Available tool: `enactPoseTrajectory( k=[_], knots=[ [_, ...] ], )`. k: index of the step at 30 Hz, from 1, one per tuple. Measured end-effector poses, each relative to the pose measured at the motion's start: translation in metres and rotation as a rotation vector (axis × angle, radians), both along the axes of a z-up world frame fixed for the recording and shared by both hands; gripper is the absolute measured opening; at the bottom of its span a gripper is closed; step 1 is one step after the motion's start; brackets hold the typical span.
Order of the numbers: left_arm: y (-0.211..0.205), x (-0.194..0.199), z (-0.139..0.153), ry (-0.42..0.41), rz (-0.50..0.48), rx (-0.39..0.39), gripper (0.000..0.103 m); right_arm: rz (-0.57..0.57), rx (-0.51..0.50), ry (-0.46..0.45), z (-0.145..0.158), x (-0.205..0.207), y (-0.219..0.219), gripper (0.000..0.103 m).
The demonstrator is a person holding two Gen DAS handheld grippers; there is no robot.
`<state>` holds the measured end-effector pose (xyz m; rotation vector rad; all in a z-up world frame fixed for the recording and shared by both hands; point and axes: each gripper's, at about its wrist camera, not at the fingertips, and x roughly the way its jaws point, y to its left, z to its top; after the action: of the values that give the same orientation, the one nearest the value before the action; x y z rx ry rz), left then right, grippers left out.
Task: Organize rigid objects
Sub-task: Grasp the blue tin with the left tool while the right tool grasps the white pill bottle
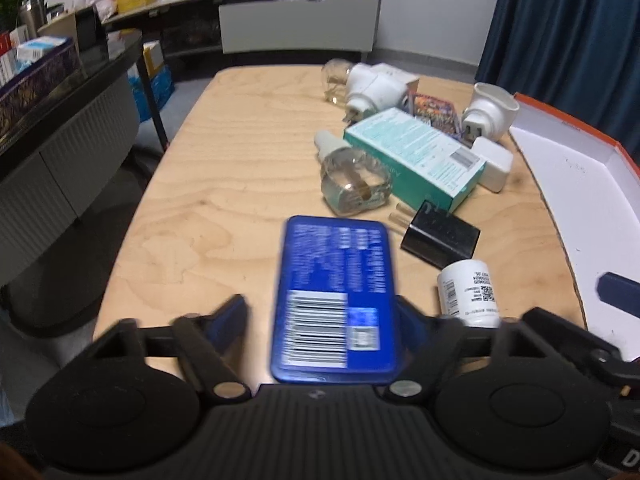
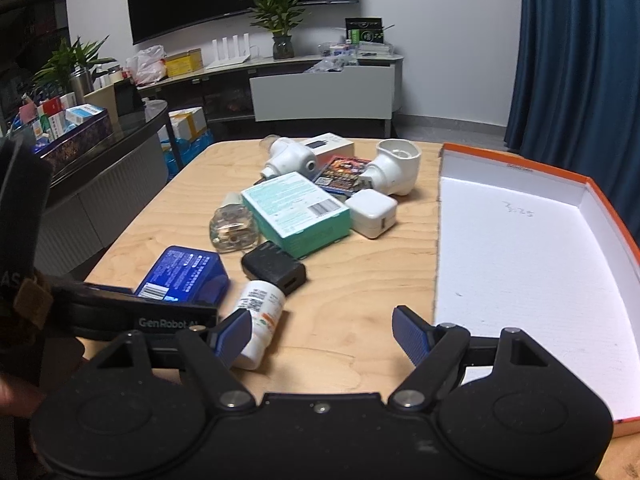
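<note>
A blue tin [image 1: 334, 300] with a barcode lies flat on the wooden table [image 1: 224, 168] between the fingers of my left gripper [image 1: 320, 316]. The jaws are wide open: the left finger stands clear of the tin and the right finger is at its edge. The tin also shows in the right wrist view [image 2: 182, 274], with the left gripper [image 2: 136, 316] in front of it. My right gripper [image 2: 322, 334] is open and empty above bare table. A white pill bottle [image 2: 260, 316] lies by its left fingertip [image 2: 234, 334].
A pile sits mid-table: a black charger [image 2: 274, 268], a teal box [image 2: 296, 212], a glass bottle [image 2: 232, 228], a white adapter [image 2: 372, 212], two white plug-in units [image 2: 396, 168], a colourful card pack [image 2: 340, 174]. An orange-rimmed white box lid [image 2: 520, 264] lies on the right.
</note>
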<state>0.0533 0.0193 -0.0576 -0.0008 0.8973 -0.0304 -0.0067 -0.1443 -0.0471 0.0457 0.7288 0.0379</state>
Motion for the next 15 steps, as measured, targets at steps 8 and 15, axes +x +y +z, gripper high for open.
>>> enactPoseTrajectory(
  k=[8,15],
  knots=[
    [0.020,-0.011,0.008,-0.031,0.062,-0.007,0.063,0.039,0.033,0.038,-0.011,0.022,0.017,0.090],
    [0.029,-0.015,0.013,-0.039,0.079,-0.044,0.063,0.074,0.006,0.102,-0.031,0.038,0.031,0.040]
  ],
)
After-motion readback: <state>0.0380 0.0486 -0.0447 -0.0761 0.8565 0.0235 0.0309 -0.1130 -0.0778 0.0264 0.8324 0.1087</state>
